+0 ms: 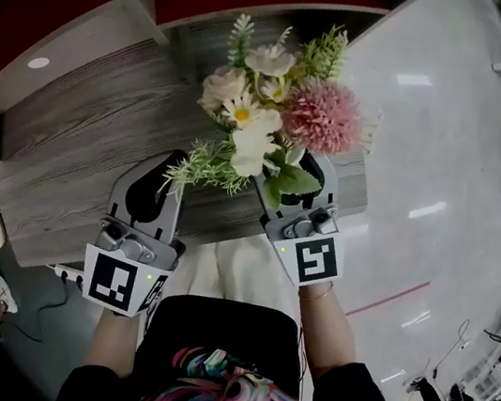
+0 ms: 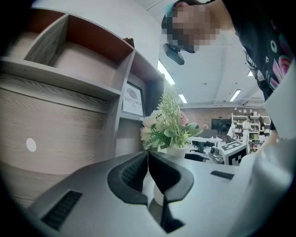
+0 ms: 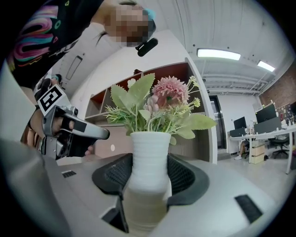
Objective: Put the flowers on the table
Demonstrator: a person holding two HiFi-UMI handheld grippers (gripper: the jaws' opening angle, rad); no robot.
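Currently, your right hand-held gripper (image 3: 149, 172) stands with its jaws spread wide, both pads pressed against the sides of a white ribbed vase (image 3: 149, 150). The vase is upright and carries a bunch of pink, cream and white flowers with green sprigs (image 1: 270, 112). The grip sits low on the vase, below the foliage. In my judgement this keeps the top-heavy bunch steady and leaves the blooms uncrushed.

The flowers are therefore in the vase, in your right grip, above the near edge of the grey wood-grain desk (image 1: 82, 128). The placing step appears to be in hand.

Your left hand-held gripper (image 1: 161, 175) has its jaws brought together on nothing. It lies just beside the vase on the left, apparently as a standby, since it touches neither vase nor stems.

The head view alone places the bunch over the desk, but the blooms hide the vase and the right jaws there. The right gripper view alone shows the pads in contact with the vase. It also shows your left hand-held gripper well clear of the vase. The left gripper view confirms its own jaws are together and empty, and shows an open shelf unit with red-brown compartments (image 2: 92, 51) behind the desk.

No view shows the base of the vase, so I cannot tell whether it rests on the desk.
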